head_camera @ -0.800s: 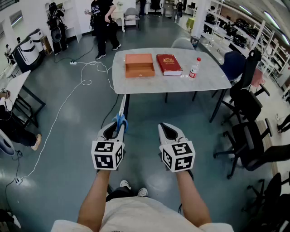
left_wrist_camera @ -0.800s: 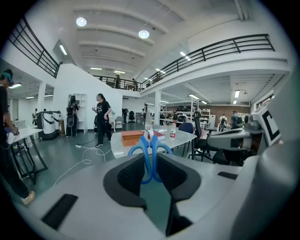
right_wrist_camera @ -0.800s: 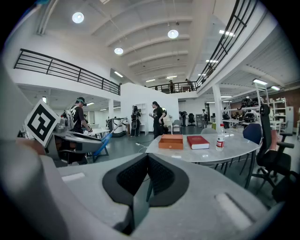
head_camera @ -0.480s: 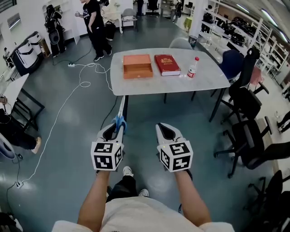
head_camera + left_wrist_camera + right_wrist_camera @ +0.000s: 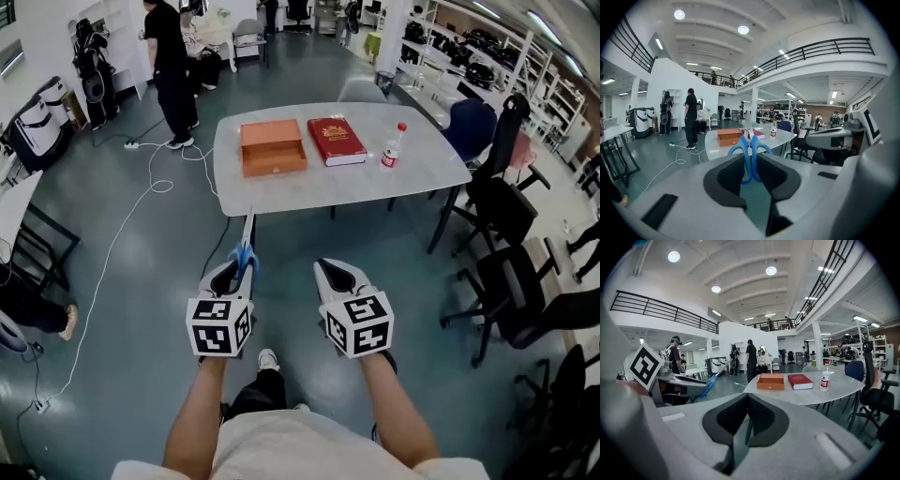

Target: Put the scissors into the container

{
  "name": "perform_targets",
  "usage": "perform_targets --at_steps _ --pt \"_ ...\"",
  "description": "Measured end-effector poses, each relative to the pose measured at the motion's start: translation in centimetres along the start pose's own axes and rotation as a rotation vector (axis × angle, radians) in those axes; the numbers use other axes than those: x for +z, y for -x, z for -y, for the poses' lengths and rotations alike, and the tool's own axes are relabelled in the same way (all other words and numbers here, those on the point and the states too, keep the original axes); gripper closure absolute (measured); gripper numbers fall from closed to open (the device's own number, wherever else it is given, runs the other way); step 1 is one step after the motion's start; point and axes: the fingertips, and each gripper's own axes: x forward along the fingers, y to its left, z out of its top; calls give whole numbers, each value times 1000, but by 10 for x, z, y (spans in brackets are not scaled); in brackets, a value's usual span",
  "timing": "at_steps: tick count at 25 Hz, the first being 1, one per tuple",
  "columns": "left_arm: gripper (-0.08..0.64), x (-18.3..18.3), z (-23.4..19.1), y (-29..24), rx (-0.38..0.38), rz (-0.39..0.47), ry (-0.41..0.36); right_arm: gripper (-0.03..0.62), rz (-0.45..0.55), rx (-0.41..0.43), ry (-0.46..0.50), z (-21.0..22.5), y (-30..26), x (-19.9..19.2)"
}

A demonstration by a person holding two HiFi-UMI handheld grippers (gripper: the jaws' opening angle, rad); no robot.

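Note:
Blue-handled scissors (image 5: 245, 253) stick out forward from my left gripper (image 5: 232, 272), which is shut on the handles; the blades point toward the table. In the left gripper view the handle loops (image 5: 750, 151) sit between the pads. The container, an open orange box (image 5: 273, 147), rests on the near left part of the grey table (image 5: 347, 183), well ahead of both grippers. My right gripper (image 5: 335, 274) hovers beside the left one, shut with nothing in it. Its own view shows the orange box (image 5: 771, 381) ahead over the floor.
A red book (image 5: 336, 141) and a plastic bottle (image 5: 390, 148) lie right of the box. Black office chairs (image 5: 511, 281) stand to the right. A white cable (image 5: 122, 234) runs across the floor at left, and a person in black (image 5: 169, 70) stands beyond it.
The table and box have come nearer and shifted slightly left in the head view. The person in black has walked further left. Both grippers keep their hold and spacing.

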Motion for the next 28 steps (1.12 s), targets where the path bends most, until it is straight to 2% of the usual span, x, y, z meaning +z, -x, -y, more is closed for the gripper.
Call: perform_targets --at_steps 18,28 --pt "480 67 -95 -141 -82 -35 -17 588 -34 -68 -13 50 -158 60" --pt "480 78 -130 -193 -124 -50 -26 588 -46 -115 -23 68 -214 71"
